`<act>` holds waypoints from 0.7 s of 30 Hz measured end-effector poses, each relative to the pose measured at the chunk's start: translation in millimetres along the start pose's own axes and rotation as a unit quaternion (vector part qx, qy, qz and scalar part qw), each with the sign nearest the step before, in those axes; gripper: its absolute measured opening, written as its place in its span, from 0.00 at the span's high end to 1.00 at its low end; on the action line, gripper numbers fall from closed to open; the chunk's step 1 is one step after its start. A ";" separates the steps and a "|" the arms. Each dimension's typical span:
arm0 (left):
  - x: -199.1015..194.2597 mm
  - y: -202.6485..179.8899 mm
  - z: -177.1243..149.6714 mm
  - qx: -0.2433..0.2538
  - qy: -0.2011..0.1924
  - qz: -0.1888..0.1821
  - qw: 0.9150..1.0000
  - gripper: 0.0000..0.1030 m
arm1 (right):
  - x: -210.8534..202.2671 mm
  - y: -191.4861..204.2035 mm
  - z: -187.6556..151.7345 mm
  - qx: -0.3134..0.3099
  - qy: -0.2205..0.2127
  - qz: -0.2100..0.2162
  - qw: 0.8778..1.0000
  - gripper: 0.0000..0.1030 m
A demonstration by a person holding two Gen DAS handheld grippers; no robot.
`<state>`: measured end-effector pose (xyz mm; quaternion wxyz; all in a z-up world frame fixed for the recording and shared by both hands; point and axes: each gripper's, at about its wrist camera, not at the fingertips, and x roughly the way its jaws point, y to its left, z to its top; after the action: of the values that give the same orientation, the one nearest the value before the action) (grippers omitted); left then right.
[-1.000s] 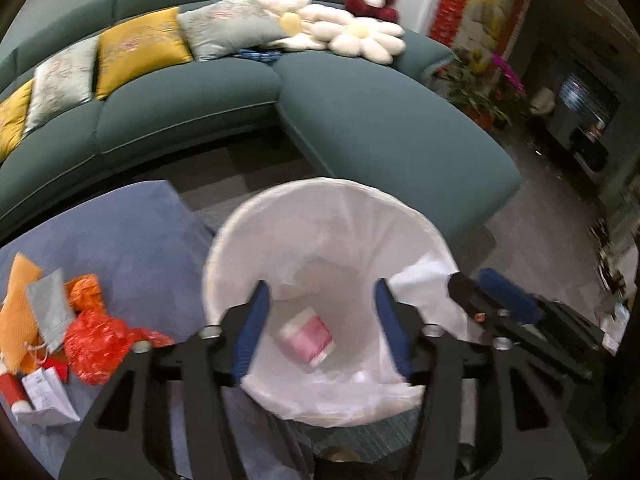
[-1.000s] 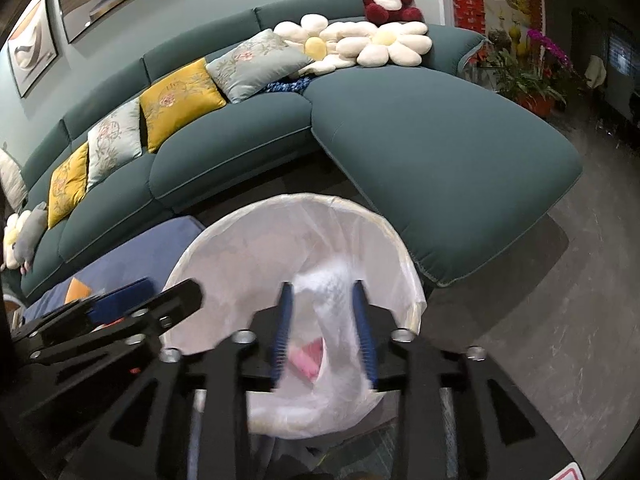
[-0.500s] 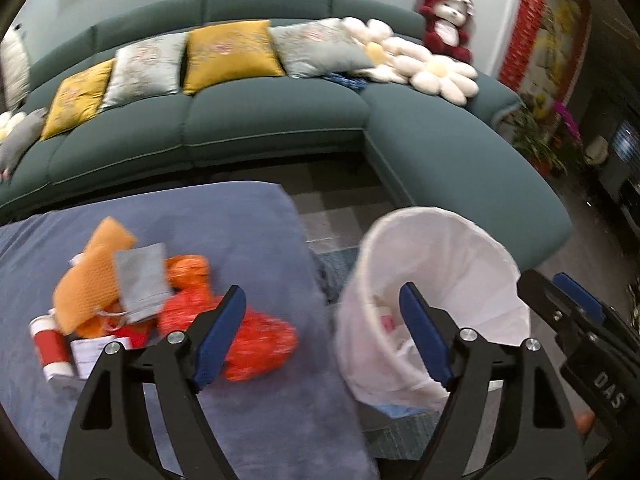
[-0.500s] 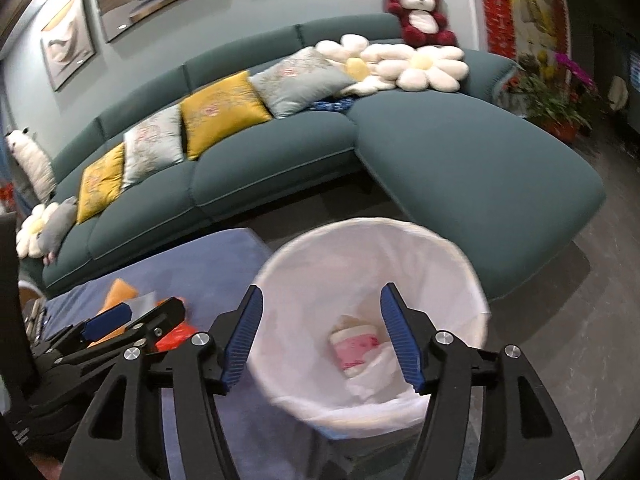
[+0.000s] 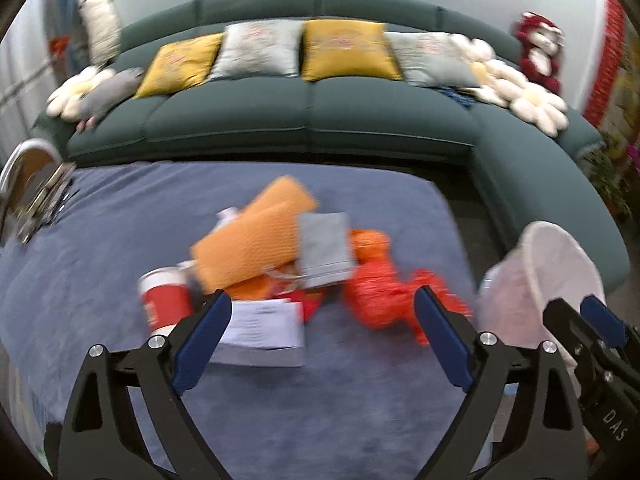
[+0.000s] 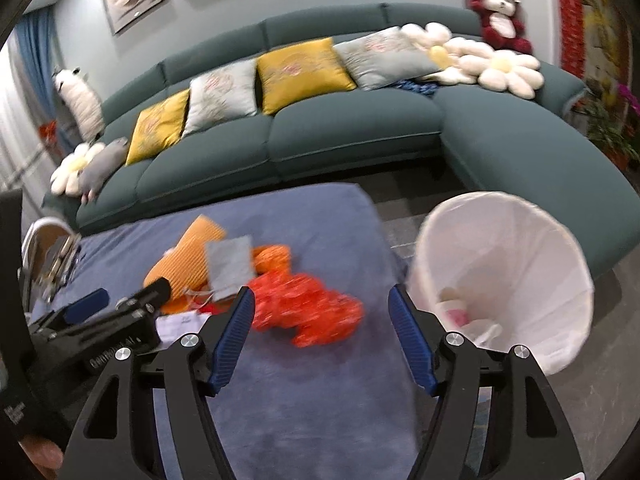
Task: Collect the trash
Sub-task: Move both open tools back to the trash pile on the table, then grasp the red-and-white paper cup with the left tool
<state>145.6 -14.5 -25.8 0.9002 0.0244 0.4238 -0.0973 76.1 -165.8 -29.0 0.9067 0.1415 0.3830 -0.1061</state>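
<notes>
Over the blue cloth-covered table [image 5: 320,400] we are holding both grippers, each pointing down at a slant toward the heap of trash in its middle. On the left gripper [image 5: 320,328] the blue-padded fingers [image 5: 202,340] are opening, already standing wide, with nothing gripped; a white printed sheet of paper [image 5: 264,324] and part of a crumpled red-orange plastic bag [image 5: 384,296] are lying on the table beyond the gap. On the right gripper [image 6: 322,324] the fingers [image 6: 236,330] are also opening and are carrying nothing; the same red-orange bag [image 6: 308,312] is lying just past them. Behind the bag, toward the curved dark green sofa [image 5: 312,112], we are seeing a ribbed orange pouch [image 5: 248,240], a flat grey pouch [image 5: 324,248] resting on it, and, at the heap's left end, a red and white paper cup [image 5: 164,300] tipped over. Off the table's right edge a bin lined with a white plastic bag [image 6: 504,264] is standing on the floor, with something pink and white [image 6: 456,312] at its bottom.
</notes>
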 end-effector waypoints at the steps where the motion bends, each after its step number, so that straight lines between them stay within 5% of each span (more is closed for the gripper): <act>1: 2.3 15.1 -2.2 -0.010 0.004 0.011 1.000 0.14 | 2.6 6.6 -1.8 -0.004 0.004 0.003 1.000 0.35; 10: 33.0 101.9 -19.0 -0.061 0.041 0.077 0.994 0.13 | 36.9 72.7 -19.4 -0.042 0.041 0.023 0.998 0.35; 21: 98.8 156.1 -32.0 -0.099 0.106 0.106 0.984 0.13 | 82.2 92.3 -24.1 -0.028 0.079 0.017 0.996 0.33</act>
<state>213.4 127.2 -128.2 0.8534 -0.0100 0.5192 0.0447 144.1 -78.1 -88.5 0.8788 0.1309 0.4537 -0.0683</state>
